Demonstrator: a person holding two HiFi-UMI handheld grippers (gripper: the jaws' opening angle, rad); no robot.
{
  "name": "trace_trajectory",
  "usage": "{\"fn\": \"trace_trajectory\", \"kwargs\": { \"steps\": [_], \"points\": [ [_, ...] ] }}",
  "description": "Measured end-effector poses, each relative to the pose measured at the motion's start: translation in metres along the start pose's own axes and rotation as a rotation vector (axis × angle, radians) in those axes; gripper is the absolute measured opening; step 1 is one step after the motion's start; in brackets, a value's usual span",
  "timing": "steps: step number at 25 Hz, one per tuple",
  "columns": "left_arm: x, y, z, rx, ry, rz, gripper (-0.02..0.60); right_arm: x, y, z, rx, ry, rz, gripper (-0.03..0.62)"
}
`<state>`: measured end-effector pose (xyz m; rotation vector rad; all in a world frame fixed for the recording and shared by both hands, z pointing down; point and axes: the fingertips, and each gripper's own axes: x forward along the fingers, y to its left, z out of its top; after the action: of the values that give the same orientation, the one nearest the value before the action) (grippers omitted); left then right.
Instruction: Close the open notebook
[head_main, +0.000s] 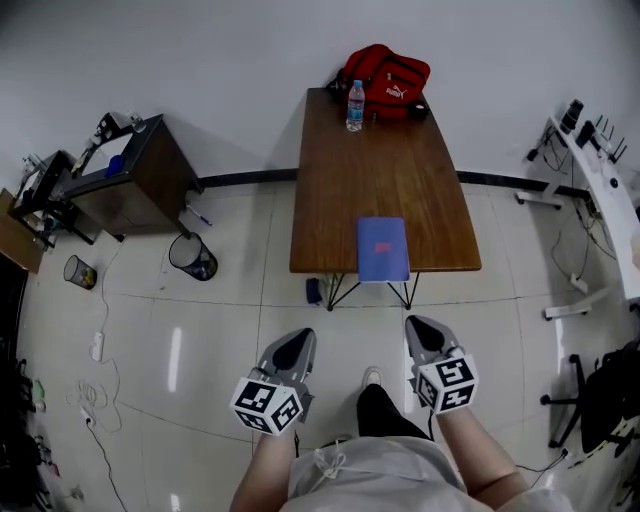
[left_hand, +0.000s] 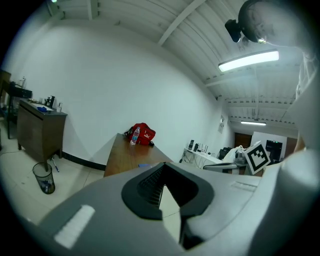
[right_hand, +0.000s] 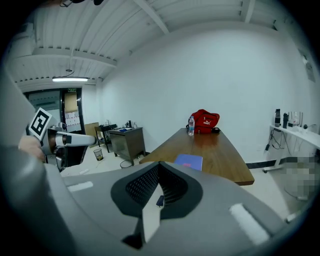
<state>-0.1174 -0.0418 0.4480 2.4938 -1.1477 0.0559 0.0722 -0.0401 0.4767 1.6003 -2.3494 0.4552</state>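
A blue notebook (head_main: 383, 248) lies shut and flat at the near edge of the brown table (head_main: 380, 170), with a small pink label on its cover. It also shows in the right gripper view as the notebook (right_hand: 189, 161), and as a blue sliver (left_hand: 144, 165) in the left gripper view. My left gripper (head_main: 296, 348) and right gripper (head_main: 425, 333) hang over the floor near my body, well short of the table. Both point toward it. The left gripper (left_hand: 162, 167) is shut and holds nothing, and the right gripper (right_hand: 159, 165) also looks shut and empty.
A water bottle (head_main: 355, 105) and a red bag (head_main: 388, 72) sit at the table's far end. A dark cabinet (head_main: 140, 175) and a waste bin (head_main: 193, 257) stand to the left, a white desk (head_main: 605, 190) to the right. A small dark object (head_main: 314, 290) lies under the table.
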Motion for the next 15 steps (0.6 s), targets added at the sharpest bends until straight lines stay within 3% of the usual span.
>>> {"fn": "trace_trajectory", "kwargs": {
  "steps": [8, 15],
  "points": [
    [-0.099, -0.024, -0.003, 0.035, -0.055, -0.03, 0.006, -0.073, 0.075, -0.015, -0.024, -0.039, -0.02, 0.006],
    [-0.147, -0.039, -0.025, 0.015, -0.045, -0.034, 0.006, -0.114, 0.117, -0.034, -0.032, -0.034, -0.013, 0.006]
  ]
}}
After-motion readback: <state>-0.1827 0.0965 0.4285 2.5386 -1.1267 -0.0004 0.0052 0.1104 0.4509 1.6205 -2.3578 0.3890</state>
